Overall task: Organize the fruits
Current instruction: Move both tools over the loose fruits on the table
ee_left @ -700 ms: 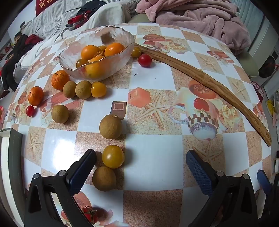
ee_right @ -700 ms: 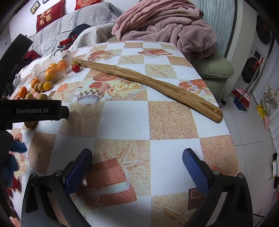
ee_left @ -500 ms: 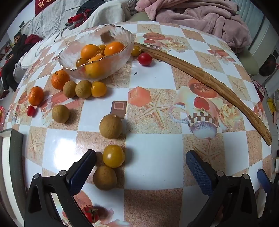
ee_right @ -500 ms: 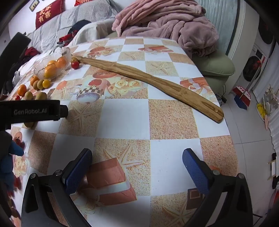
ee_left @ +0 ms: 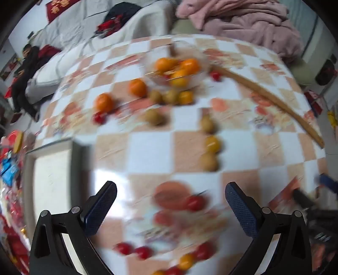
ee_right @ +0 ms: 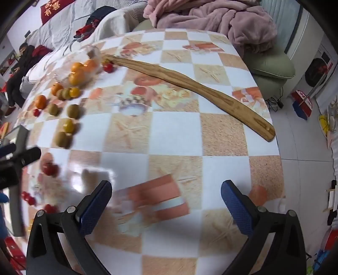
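- The left gripper [ee_left: 170, 208] hangs above the checkered table [ee_left: 147, 152] with its jaws spread wide and nothing between them; its view is smeared with blur.
- The right gripper [ee_right: 165, 208] is likewise wide open and empty, over the near part of the table.
- The glass bowl [ee_left: 179, 72] sits at the far side of the table with oranges [ee_left: 189, 65] in it.
- Just in front of the bowl lie an orange [ee_left: 137, 87], two brown fruits and a yellow fruit [ee_left: 185, 97] in a row; another orange [ee_left: 104, 102] and a red tomato [ee_left: 98, 118] lie further to the bowl's left.
- Nearer than the bowl, three fruits form a touching column: brown fruit [ee_left: 207, 125], yellow fruit [ee_left: 213, 144], brown fruit [ee_left: 208, 162].
- Closer still, red tomatoes [ee_left: 195, 202] lie scattered near the left gripper.
- A long wooden stick [ee_right: 190, 84] runs from beside the bowl toward the table's right edge.
- A pink blanket [ee_right: 221, 19] is piled beyond the table, behind the bowl.
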Demonstrator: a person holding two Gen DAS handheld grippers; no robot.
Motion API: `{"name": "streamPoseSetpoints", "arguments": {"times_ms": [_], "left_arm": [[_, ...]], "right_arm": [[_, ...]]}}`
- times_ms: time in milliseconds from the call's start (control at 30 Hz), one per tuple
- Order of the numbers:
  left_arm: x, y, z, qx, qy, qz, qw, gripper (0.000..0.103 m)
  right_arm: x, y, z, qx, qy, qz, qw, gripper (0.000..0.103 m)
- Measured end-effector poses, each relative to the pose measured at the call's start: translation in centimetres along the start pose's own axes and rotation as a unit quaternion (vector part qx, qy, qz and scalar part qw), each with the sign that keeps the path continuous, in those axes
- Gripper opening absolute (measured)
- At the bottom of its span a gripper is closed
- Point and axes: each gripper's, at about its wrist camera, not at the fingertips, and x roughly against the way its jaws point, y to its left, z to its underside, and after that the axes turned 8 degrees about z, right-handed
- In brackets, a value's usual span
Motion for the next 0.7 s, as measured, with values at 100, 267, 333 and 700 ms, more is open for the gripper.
{"name": "streamPoseSetpoints", "arguments": {"times_ms": [100,267,333,700], "left_arm": [[0.3,2.0,0.9,0.002,0.014,-0.017,0.9998,0.103],[0.5,3.8,0.9,0.013,0.023,-0.010,0.9996,0.103],[0.6,4.4,1.0,0.012,0.021,-0.005,0.9997,0.103],[0.5,6.6,-0.1,0.019,0.025,-0.001,0.9995,0.103]], "right_arm": [[1.1,1.1,-0.2,-0.005,0.004,-0.023,1.000,0.103],[2.5,3.4,-1.0,-0.006,0.007,-0.033,0.999,0.103],[3.1,4.5,-1.3,-0.002,0.003,-0.037,0.999,0.103],[3.2,7.5,-2.5,0.010,0.010,-0.044,0.999,0.103]]}}
